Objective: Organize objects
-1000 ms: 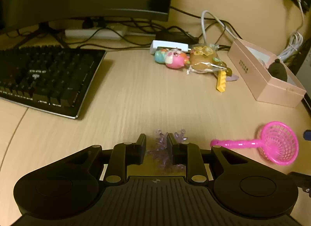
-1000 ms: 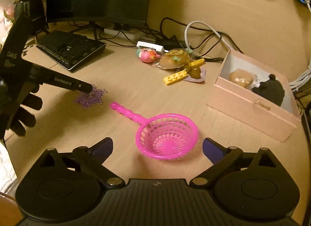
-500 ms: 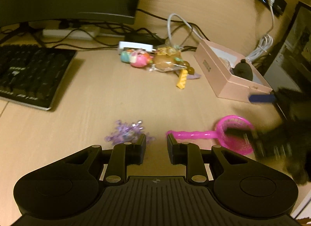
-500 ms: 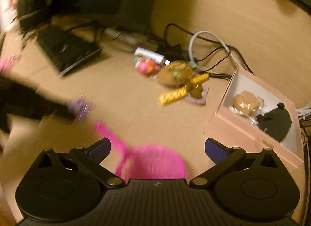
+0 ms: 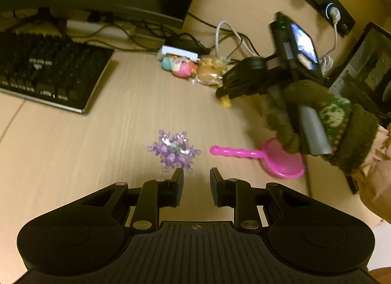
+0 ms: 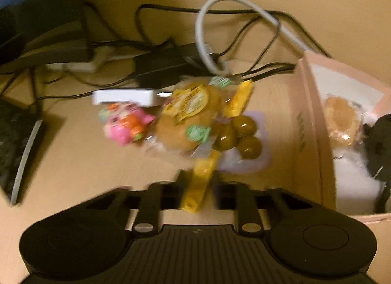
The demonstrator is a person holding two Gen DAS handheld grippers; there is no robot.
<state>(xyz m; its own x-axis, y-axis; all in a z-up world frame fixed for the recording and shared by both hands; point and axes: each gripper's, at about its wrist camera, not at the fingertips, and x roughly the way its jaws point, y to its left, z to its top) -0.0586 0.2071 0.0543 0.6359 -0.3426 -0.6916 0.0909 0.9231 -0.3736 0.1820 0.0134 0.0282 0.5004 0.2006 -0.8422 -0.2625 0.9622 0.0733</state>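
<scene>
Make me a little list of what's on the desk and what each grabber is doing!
left gripper: open, empty, just behind the purple flower
right gripper: around the yellow block; blurry, grip unclear
pink scoop: on the desk, right of the flower
pink box: holds a bun
keyboard: far left

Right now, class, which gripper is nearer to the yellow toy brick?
Right. The right gripper has the yellow toy brick lying between its fingers. The left gripper is farther away, beside the purple crystal cluster, with the brick well beyond it.
</scene>
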